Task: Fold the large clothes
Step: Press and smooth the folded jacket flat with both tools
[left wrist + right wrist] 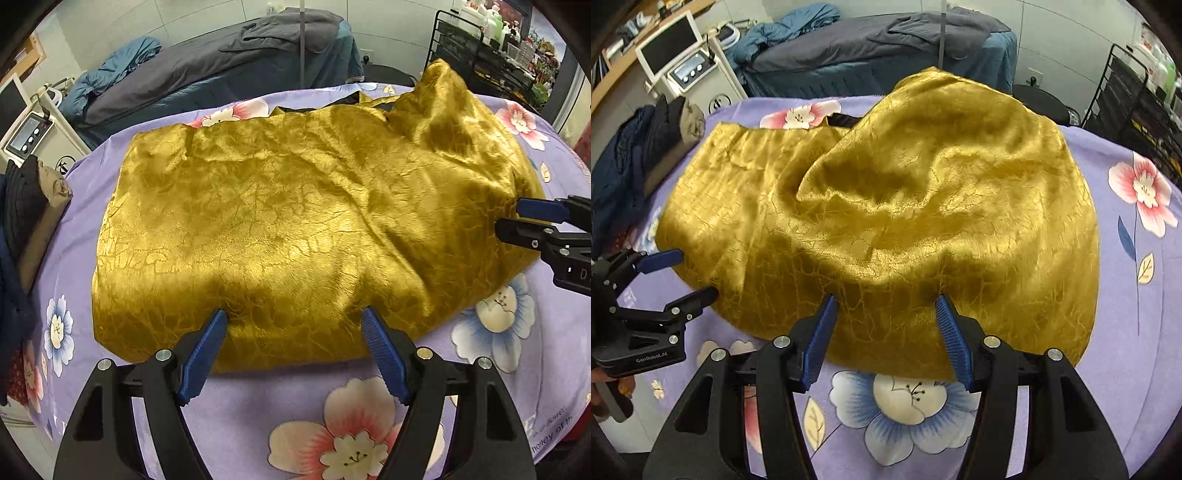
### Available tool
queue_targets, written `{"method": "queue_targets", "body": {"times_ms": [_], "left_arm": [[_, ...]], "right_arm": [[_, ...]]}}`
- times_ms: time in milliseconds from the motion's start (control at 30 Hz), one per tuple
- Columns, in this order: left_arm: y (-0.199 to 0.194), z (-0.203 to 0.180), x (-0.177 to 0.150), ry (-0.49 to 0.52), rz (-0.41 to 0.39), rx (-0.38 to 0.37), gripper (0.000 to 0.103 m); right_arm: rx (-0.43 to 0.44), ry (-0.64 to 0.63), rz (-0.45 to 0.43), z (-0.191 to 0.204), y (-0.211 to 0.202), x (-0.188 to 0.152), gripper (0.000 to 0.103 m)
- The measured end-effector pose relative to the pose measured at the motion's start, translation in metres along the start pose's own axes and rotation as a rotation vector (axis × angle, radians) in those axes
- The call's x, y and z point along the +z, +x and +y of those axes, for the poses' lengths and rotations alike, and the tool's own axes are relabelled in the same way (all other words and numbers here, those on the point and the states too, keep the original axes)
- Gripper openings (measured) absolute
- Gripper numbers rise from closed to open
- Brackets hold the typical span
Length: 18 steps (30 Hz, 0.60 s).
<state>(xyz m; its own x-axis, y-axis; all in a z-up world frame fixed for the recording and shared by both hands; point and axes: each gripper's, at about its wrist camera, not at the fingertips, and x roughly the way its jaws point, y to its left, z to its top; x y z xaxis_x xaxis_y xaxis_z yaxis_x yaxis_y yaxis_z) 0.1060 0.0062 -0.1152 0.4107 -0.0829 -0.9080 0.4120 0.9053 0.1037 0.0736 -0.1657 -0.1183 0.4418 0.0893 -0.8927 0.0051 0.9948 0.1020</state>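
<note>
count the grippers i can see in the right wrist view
2. The right gripper is at the bottom centre, its jaws apart over the near edge of the gold garment. The left gripper comes in from the left edge, also open.

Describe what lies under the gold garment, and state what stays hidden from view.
The gold garment lies on a purple floral sheet, which shows all around it. A dark strip peeks out at its far edge. Whatever lies beneath the garment's middle is covered.

Grey-covered bed [871, 48] stood against white tiled wall [155, 22]. Left of the bed, a white machine [683, 62] with screen; right of the bed, a black wire shelf [480, 51] with bottles.
</note>
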Motion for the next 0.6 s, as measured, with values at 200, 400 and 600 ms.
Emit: {"method": "queue_targets", "body": {"times_ms": [200,400,600], "left_arm": [[0.026,0.009,0.027,-0.023,0.008,0.020,0.077],[0.061,0.027,0.062,-0.088,0.080,0.043,0.080],[0.079,0.037,0.081,-0.071,0.092,0.069,0.086]], "right_arm": [[-0.061,-0.016,0.034,0.003,0.023,0.029,0.056],[-0.145,-0.015,0.140,0.002,0.063,0.056,0.057],[-0.155,0.103,0.155,-0.014,0.083,0.078,0.063]]}}
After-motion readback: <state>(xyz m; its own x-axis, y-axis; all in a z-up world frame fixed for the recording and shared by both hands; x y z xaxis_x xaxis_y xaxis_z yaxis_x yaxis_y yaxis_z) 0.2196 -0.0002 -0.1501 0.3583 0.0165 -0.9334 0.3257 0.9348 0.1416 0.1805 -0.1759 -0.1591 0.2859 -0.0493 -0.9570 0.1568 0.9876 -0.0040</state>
